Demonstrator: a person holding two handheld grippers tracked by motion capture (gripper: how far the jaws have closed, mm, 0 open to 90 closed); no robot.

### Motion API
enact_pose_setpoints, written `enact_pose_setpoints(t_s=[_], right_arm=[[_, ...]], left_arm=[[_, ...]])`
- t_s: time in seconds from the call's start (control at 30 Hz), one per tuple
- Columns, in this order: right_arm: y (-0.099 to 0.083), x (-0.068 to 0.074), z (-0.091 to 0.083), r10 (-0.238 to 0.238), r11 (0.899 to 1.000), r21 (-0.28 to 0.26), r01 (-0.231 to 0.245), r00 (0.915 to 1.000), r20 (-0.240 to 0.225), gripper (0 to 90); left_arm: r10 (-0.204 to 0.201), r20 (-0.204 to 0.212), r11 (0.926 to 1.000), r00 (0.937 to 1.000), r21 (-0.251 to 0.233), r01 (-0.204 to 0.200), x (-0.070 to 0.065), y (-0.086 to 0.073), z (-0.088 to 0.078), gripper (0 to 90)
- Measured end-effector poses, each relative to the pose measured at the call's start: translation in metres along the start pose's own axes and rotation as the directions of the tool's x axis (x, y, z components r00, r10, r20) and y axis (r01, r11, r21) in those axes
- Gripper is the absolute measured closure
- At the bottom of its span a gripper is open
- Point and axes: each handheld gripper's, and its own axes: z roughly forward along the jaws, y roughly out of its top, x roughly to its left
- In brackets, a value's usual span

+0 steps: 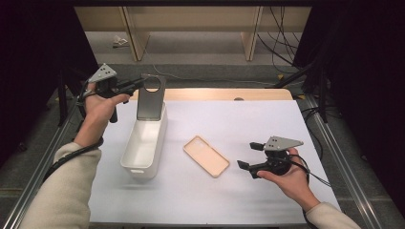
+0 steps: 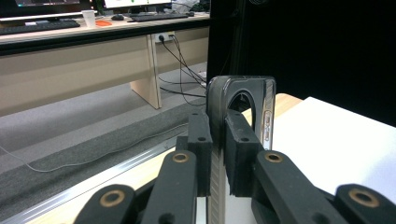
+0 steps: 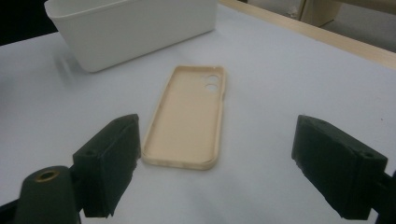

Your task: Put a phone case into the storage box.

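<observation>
The left gripper [image 1: 138,85] was clamped on the top edge of a dark grey, translucent plastic phone case [image 1: 151,98] with a round camera cut-out, holding it upright over the far end of a white rectangular plastic bin [image 1: 143,143]. In the high view the case's lower edge reached down to the bin's rim; whether it touched the bin could not be told. In the left gripper view the 2 black jaws pressed on either face of the dark case [image 2: 243,100], nearly closed, with only the thin wall of the case between them.

A beige, flat silicone phone case [image 1: 206,156] lay open side up on the white table surface [image 1: 239,200], just right of the bin and apart from it. The right gripper [image 1: 250,155] rested near this case, to its right, jaws spread wide and holding nothing. In the right gripper view the beige case [image 3: 189,116] lay on the table ahead of the 2 parted jaws, with the bin [image 3: 126,28] beyond.
</observation>
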Motion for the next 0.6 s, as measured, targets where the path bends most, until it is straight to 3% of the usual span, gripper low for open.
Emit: enact_pose_setpoints(t_s=[0.6], right_arm=[[-0.0001,-0.0001,0.0003,-0.001,1.000,0.000,0.001,1.0000,-0.002,16.5]], left_arm=[[-0.004,-0.015,1.0000,0.9999,0.003,0.004,0.0074,-0.0038,0.0072,81.6]])
